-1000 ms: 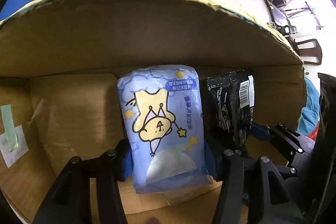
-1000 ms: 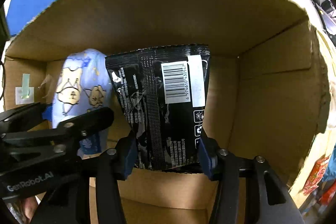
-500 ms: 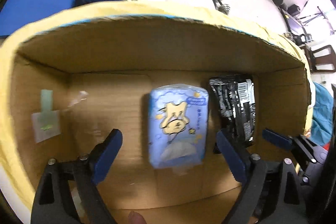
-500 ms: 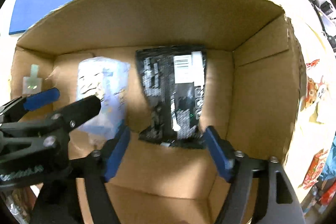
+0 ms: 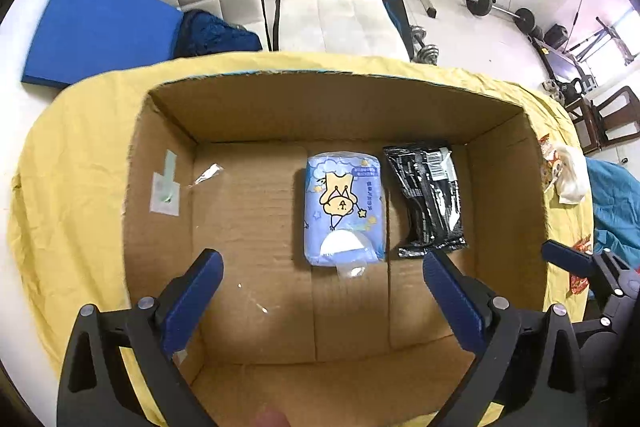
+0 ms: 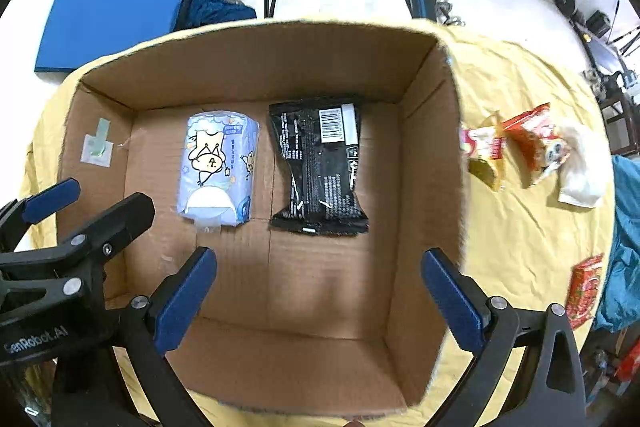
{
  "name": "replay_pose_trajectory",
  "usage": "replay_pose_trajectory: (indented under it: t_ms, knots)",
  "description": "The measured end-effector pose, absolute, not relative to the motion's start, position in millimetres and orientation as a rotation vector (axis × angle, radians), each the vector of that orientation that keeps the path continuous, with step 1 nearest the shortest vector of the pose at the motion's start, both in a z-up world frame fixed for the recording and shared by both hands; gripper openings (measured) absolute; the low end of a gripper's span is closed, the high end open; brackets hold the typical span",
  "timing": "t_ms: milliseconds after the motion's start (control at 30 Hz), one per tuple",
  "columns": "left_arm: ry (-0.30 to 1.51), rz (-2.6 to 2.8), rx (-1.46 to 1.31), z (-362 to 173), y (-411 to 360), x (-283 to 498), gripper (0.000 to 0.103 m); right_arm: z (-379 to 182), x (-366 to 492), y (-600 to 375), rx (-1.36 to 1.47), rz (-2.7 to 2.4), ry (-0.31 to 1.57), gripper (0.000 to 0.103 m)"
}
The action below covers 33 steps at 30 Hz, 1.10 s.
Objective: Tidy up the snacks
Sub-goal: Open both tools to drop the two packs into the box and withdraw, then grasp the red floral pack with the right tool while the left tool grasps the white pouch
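Both claws hang spread wide and empty above the cardboard box (image 5: pixel 500 187): the left gripper (image 5: pixel 320 267) and the right gripper (image 6: pixel 318 267), blue-padded on black frames. On the corrugated floor, toward the far wall, lie a soft pale-blue cartoon pack (image 5: pixel 344 209) and, just beside it, a glossy black crinkled packet (image 6: pixel 320 167), both beyond the fingertips. Red snack bags (image 6: pixel 532 143) sit on the yellow cloth (image 6: pixel 520 227) near the box's right wall.

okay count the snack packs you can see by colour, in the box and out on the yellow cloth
Light blue pack in the box: 1
Black pack in the box: 1
Red or orange packs on the cloth: 3
Total: 5
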State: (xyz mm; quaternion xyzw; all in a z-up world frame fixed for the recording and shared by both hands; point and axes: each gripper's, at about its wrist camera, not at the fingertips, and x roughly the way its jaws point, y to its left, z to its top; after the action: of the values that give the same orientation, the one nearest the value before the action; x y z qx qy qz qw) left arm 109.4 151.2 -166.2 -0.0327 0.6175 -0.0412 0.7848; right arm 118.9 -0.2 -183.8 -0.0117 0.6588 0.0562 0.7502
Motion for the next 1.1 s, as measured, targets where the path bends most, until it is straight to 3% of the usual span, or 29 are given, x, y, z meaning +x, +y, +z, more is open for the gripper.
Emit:
replay_pose_trajectory:
  t_ms: [733, 1100]
  knots:
    - [1.168, -0.034, -0.089, -69, 139, 32, 0.102, -80, 32, -41, 0.057, 0.216, 1.298, 0.103]
    - [1.142, -0.08, -0.084, -37, 68, 27, 0.102, -60, 21, -135, 0.158, 0.191, 1.287, 0.103]
